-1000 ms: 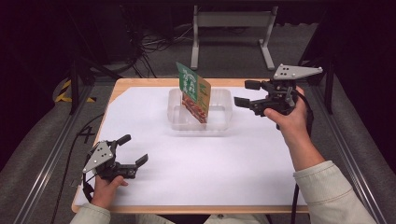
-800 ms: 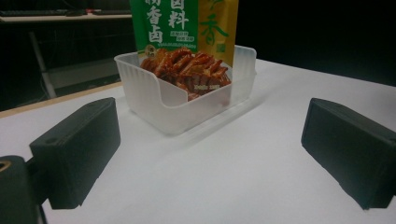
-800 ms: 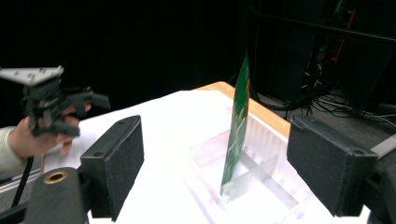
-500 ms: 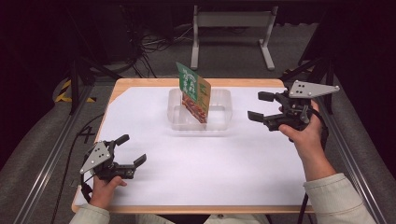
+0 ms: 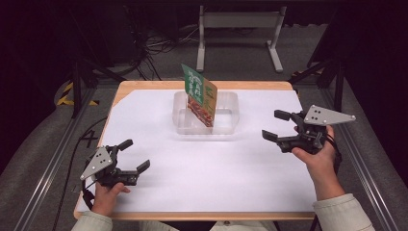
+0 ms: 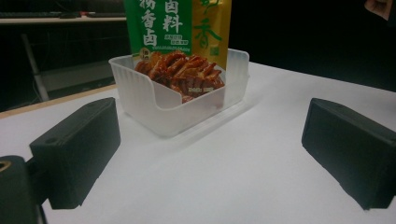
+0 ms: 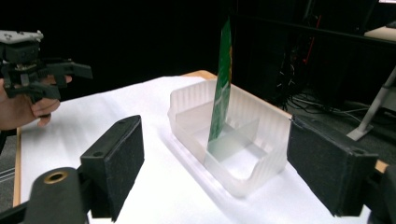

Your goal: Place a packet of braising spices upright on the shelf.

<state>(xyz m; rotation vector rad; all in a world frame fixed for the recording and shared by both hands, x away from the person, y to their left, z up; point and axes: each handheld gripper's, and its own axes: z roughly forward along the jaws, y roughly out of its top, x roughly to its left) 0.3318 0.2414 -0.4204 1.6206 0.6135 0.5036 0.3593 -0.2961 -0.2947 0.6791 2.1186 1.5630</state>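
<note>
In a clear tray (image 5: 226,126), snack packet (image 5: 199,94) upright, seemingly leaning

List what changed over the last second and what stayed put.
The right tongs drew back from beside the clear tray toward the person and the table's right edge, jaws open and empty. The left tongs barely shifted, open near the front left corner. The snack packet stayed upright in the tray.

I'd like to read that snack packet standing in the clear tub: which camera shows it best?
The left gripper view: the snack packet faces it, print and food picture large. The high view shows it small and slanted; the right gripper view shows it edge-on.
</note>
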